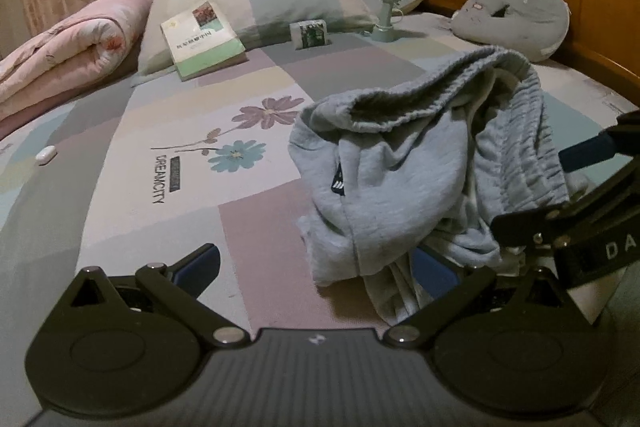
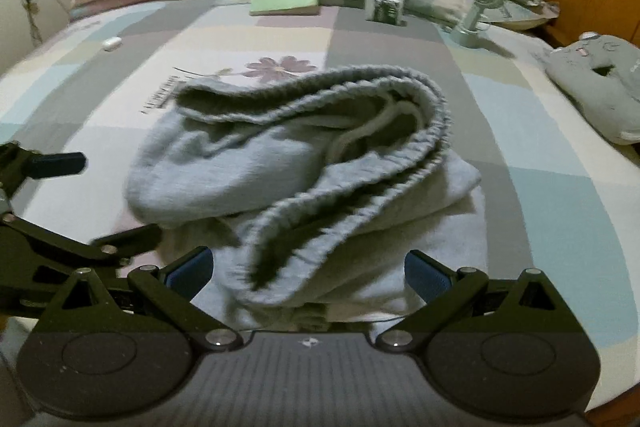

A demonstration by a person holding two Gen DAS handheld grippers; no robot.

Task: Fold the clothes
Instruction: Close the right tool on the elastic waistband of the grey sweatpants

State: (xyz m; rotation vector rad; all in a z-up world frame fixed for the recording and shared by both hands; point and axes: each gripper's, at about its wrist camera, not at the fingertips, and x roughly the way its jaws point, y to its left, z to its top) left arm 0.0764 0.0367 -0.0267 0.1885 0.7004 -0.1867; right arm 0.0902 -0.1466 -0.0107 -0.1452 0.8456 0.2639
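Grey fleece sweatpants (image 2: 304, 179) bunched mid-bed on the patchwork sheet (image 1: 160, 195), waistband up, unfolded. Left gripper (image 1: 320, 267) and right gripper (image 2: 308, 271) both spread wide, gripping nothing. Folding barely started.

Left gripper (image 1: 320, 263): jaws spread wide, blue pads (image 1: 200, 265) far apart at 8 and 4 o'clock of its own view, level, pointing forward.

Right gripper (image 2: 308, 269): jaws likewise spread wide, nothing pinched; pads (image 2: 426, 273) level. It sits just right of the left one (each shows at the other's frame edge).
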